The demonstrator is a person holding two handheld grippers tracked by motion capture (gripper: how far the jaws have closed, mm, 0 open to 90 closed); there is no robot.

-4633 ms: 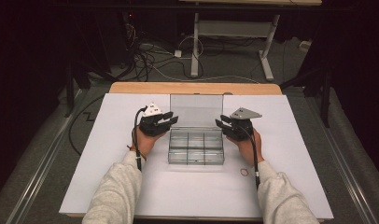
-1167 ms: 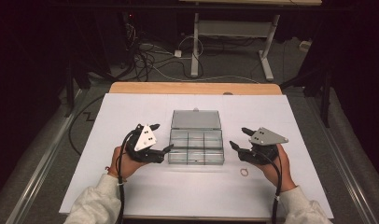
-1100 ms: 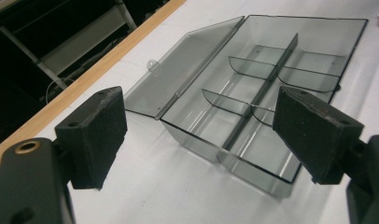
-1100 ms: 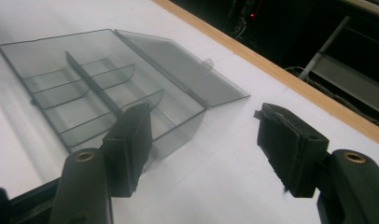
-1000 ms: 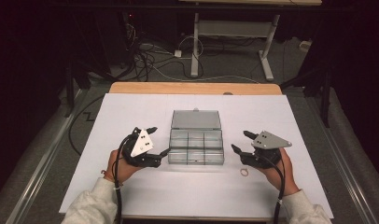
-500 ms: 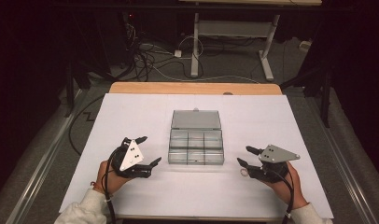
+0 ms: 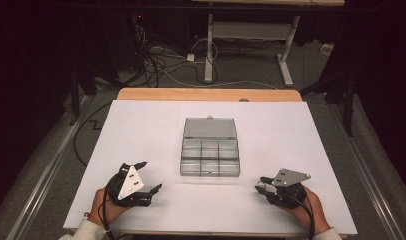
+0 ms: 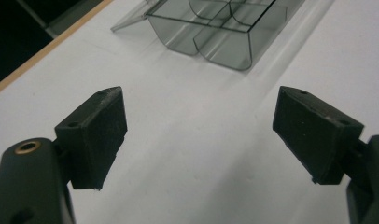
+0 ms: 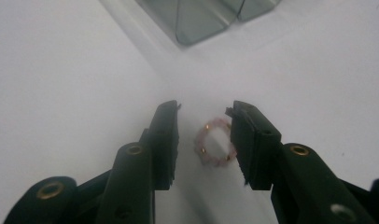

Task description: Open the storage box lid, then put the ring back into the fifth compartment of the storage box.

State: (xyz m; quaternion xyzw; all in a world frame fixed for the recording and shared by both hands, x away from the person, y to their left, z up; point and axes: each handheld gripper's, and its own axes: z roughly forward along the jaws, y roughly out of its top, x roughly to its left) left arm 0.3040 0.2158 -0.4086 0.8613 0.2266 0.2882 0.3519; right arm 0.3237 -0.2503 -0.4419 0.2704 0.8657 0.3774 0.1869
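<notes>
The small pink beaded ring [image 9: 215, 142] lies flat on the white table [image 7: 141, 130] between the right gripper [image 9: 204, 112]'s closing jaws, unpinched, at five o'clock from the clear compartment box [image 7: 210, 152].

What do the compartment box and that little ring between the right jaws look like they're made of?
Compartment box: likely smoky clear plastic, since the table shows through its glossy walls. Bracelet: seemingly pale pink beads with small gold-coloured spacers, though blur leaves the bead material open.
</notes>
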